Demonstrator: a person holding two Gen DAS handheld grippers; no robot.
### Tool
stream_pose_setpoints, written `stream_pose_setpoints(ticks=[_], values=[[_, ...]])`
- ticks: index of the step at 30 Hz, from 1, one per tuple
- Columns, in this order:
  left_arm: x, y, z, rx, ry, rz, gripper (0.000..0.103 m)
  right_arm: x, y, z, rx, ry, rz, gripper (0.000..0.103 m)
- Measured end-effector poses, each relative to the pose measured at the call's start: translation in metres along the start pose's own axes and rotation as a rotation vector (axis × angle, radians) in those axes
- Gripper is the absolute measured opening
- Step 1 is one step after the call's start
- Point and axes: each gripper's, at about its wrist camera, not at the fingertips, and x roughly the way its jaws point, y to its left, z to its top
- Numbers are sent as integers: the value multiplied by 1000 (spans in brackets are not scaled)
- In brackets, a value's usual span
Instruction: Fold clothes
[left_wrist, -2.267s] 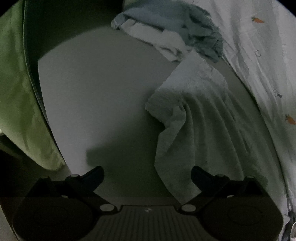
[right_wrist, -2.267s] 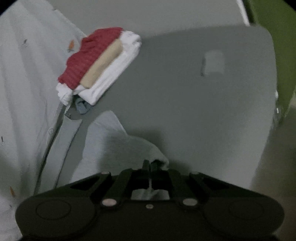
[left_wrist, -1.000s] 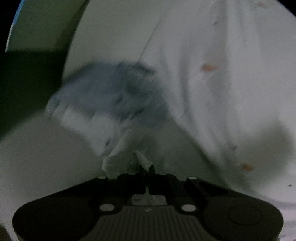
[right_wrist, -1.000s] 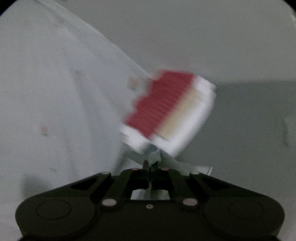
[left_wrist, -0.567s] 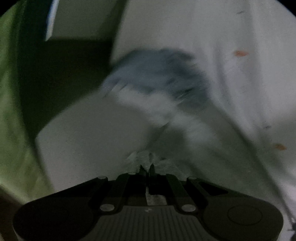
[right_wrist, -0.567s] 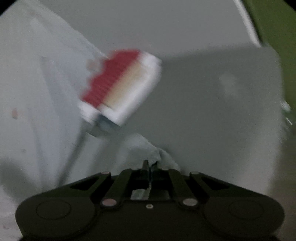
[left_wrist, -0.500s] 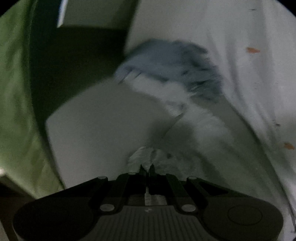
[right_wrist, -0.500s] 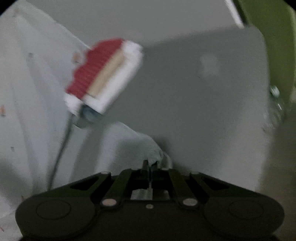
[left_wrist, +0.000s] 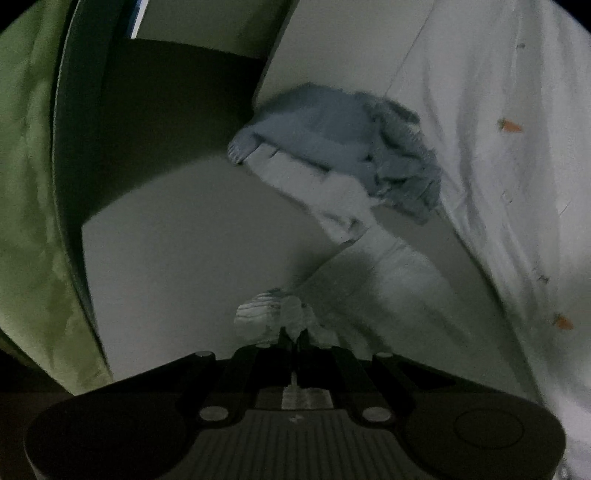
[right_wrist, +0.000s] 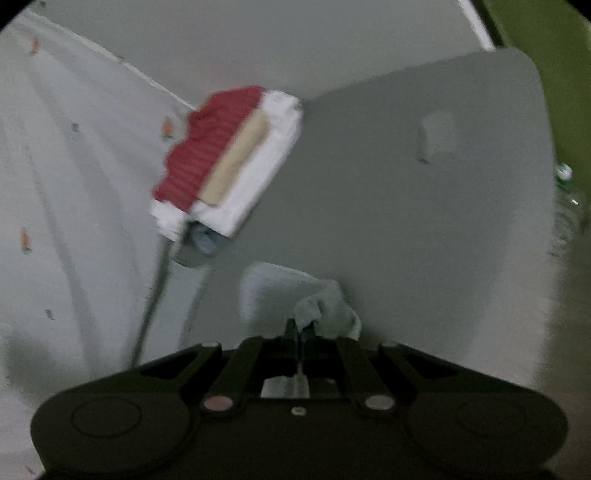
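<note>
Towel, pale and light, lies on the grey table, running from the lower centre of the left wrist view up toward the right. We hold it at two places. Our left gripper has its jaws together, clamped on a bunched edge of the towel at the bottom centre. Our right gripper is likewise clamped on a gathered corner of the same towel at the lower centre of its own view.

Progress, as we judge it: a stack of folded clothes, red on top, then tan, then white, sits in the upper left of the right wrist view at the table's edge, so several items look done. The towel in our grip is mid-fold; its halves are not yet laid flat or squared. A heap of unfolded clothes, blue-grey over white, waits at upper centre of the left wrist view, touching the far end of the towel.

Surroundings: a white sheet with small carrot prints fills the right side of the left wrist view, just beside the table. Green fabric hangs along the left edge. A clear bottle stands at the right edge of the right wrist view, off the table.

Obstruction: we judge the heap to crowd the towel's far end; the table centre is bare.
</note>
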Motion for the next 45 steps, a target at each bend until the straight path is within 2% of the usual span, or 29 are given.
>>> stream_pose_setpoints(ticks=[4,7,11,15,17,21,26,31,35,38,45], values=[[-16,-16,10,-20,-46,-49,1,-3,31,15,18,-43,116,2],[-26,-25,15,-53,-75,-82,1,-2,55,23,-27,-69,188,2],[-21,-34,18,-51,-75,-54,1,17,68,27,-77,-53,125,2],[-20,-62,25,41,-122,-77,1,30,95,32,-145,-85,152,2],[-13,-75,31,40,-134,-82,1,42,111,35,-165,-97,175,2],[14,-98,44,62,-133,-54,1,80,140,40,-163,-91,166,2],[48,-118,59,1,-124,-34,1,122,181,43,-181,-75,172,2],[88,-147,71,15,-115,-8,1,170,221,50,-218,-65,145,2],[117,-156,80,-24,-106,-4,1,204,249,51,-223,-56,136,2],[136,-164,86,-9,-107,17,1,227,272,47,-264,-49,139,2],[173,-179,89,-28,-114,38,1,307,314,37,-356,12,105,2]])
